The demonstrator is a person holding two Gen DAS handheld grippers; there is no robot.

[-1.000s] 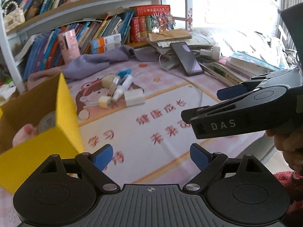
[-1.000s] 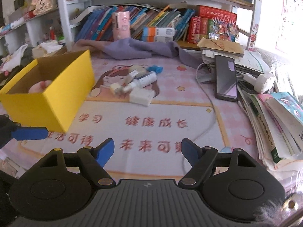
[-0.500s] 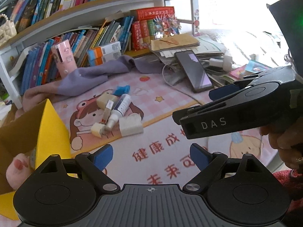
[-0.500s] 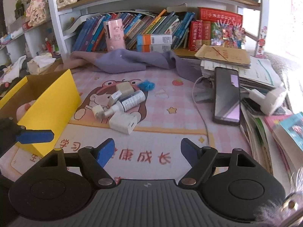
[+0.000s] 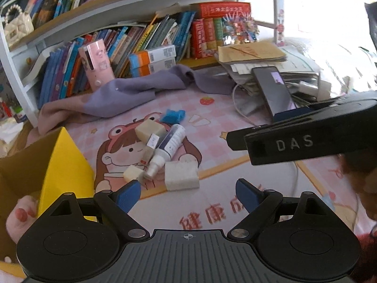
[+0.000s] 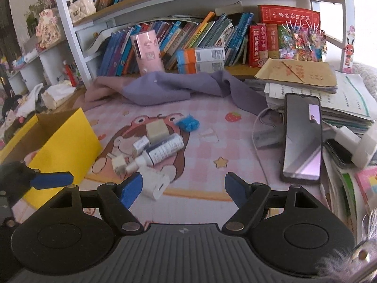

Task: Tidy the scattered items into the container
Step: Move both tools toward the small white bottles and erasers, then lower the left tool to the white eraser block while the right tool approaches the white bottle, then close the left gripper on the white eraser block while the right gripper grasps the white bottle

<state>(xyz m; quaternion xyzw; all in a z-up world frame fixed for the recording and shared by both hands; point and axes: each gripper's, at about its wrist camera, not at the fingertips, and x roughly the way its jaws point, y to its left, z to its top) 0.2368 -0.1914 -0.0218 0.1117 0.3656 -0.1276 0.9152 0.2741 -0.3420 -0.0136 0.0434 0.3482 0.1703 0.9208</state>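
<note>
A pile of small items lies on the pink cartoon mat: a white spray bottle (image 5: 166,151) (image 6: 160,153), a beige block (image 5: 150,128) (image 6: 156,128), a small beige cube (image 5: 132,173), a white charger block (image 5: 181,175) (image 6: 154,184) and a blue scrap (image 5: 173,115) (image 6: 188,122). The yellow box (image 5: 63,165) (image 6: 63,141) stands left of the pile with a pink soft toy (image 5: 20,214) inside. My left gripper (image 5: 188,195) hovers just short of the pile, its jaws closing with nothing between them. My right gripper (image 6: 183,189) is open and empty, its left fingertip over the charger block.
A black phone (image 6: 302,136) leans on a stack of papers and books at the right, with a white plug (image 6: 358,146) and cable beside it. A purple cloth (image 6: 179,87) lies behind the pile. A pink case (image 6: 147,52) and rows of books fill the shelf behind.
Both grippers have moved forward toward the pile, which now sits close before their fingertips. The yellow box has slid off to the left of both views.
</note>
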